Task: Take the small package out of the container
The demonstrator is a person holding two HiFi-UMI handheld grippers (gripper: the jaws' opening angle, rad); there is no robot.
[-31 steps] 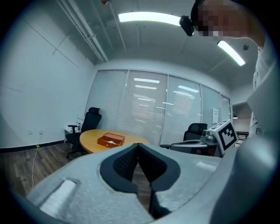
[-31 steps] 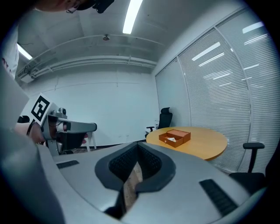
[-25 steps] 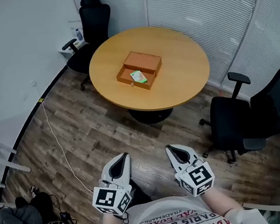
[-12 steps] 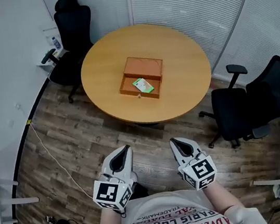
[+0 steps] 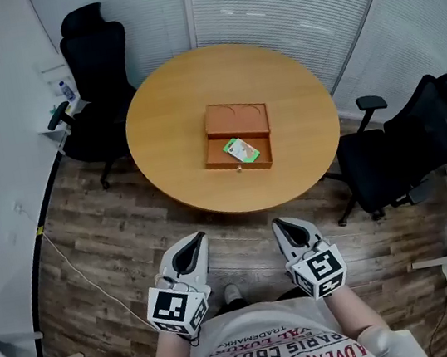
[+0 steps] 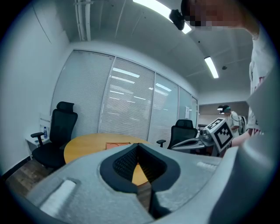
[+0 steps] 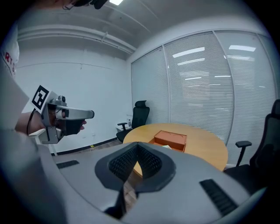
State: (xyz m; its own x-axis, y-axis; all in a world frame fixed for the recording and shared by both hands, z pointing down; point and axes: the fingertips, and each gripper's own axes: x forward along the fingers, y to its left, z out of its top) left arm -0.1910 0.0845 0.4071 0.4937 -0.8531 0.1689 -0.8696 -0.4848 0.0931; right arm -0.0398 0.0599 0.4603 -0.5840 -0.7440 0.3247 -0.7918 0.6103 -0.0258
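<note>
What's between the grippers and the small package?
In the head view: wood-plank floor, then the near rim of the round wooden table and the front wall of the open orange box holding the green-and-white small package. Nothing else.

- Orange rectangular container [image 5: 235,119]: sits near the centre of the round wooden table [image 5: 175,139], with its drawer [image 5: 223,163] open at 6 o'clock.
- Small green-and-white flat package [image 5: 241,150]: lies skewed inside that drawer.

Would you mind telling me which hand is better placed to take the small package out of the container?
Right, narrowly. Both claws are shut, empty and short of the table; in the head view the small package in the open container lies a little nearer the right claw than the left claw.
</note>
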